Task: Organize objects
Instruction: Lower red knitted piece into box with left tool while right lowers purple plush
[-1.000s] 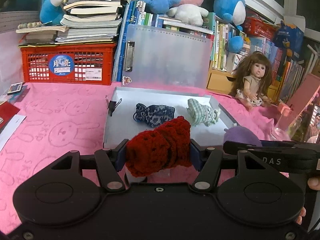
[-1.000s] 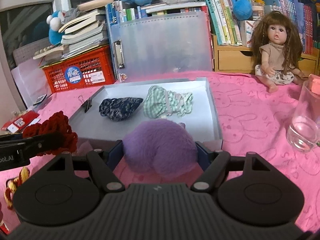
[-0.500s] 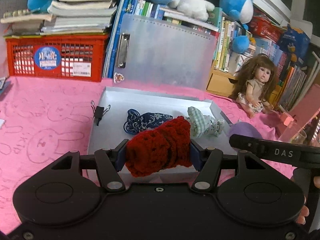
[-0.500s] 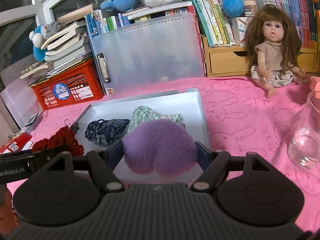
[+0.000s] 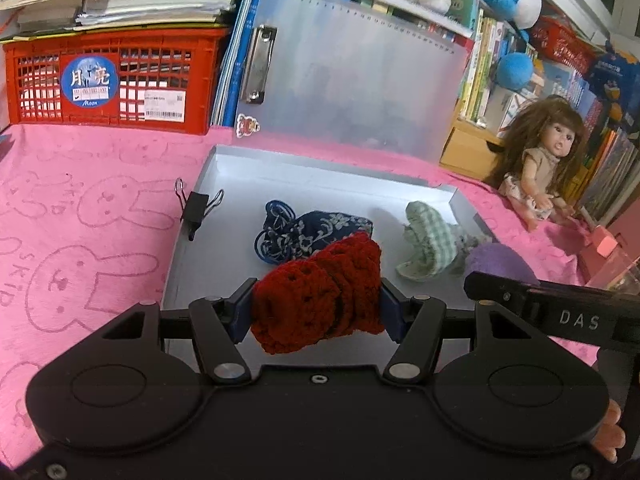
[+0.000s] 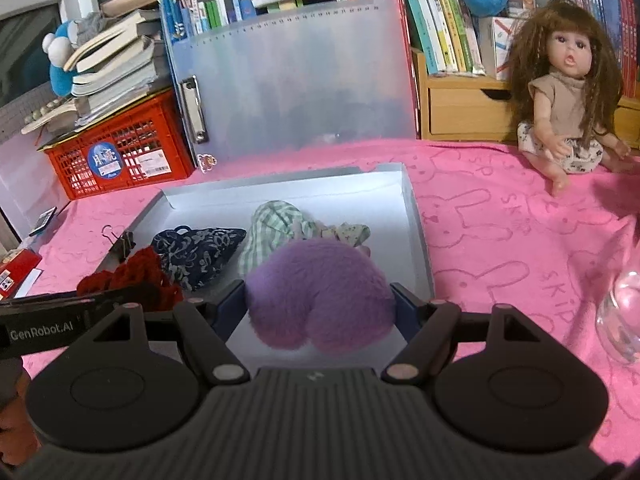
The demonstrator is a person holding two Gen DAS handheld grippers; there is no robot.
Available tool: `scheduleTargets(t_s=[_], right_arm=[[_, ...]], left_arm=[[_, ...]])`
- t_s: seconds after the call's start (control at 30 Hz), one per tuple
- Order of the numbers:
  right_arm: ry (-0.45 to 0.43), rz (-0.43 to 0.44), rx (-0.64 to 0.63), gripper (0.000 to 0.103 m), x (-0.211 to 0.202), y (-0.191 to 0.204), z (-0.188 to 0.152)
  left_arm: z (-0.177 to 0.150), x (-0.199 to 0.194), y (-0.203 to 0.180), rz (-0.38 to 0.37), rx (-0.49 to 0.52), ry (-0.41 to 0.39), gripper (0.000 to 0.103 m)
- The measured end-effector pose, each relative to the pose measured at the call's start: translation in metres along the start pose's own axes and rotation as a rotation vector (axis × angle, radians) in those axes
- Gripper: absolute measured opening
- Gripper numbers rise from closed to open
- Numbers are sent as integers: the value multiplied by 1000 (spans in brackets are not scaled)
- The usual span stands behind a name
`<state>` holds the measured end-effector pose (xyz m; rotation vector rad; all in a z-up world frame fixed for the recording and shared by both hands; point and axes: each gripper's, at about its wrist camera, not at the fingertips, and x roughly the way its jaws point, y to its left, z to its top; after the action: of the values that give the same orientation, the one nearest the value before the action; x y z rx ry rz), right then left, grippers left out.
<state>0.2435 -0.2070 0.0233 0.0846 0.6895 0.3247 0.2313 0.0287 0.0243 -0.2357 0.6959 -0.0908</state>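
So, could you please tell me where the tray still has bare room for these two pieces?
The tray is bare along its back wall and in the left strip between the binder clip and the navy floral pouch. The near right corner, past the purple pompom, also looks free. The middle is crowded: the pouch and the green checked cloth lie side by side.
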Motion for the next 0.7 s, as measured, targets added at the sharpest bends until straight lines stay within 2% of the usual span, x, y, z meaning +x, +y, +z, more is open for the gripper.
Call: scheduleTargets(t_s=[0.7], right_arm=[[60,-19,29,77,36,-6,2]], left_arm=[[8,39,1,38,-9,41,60]])
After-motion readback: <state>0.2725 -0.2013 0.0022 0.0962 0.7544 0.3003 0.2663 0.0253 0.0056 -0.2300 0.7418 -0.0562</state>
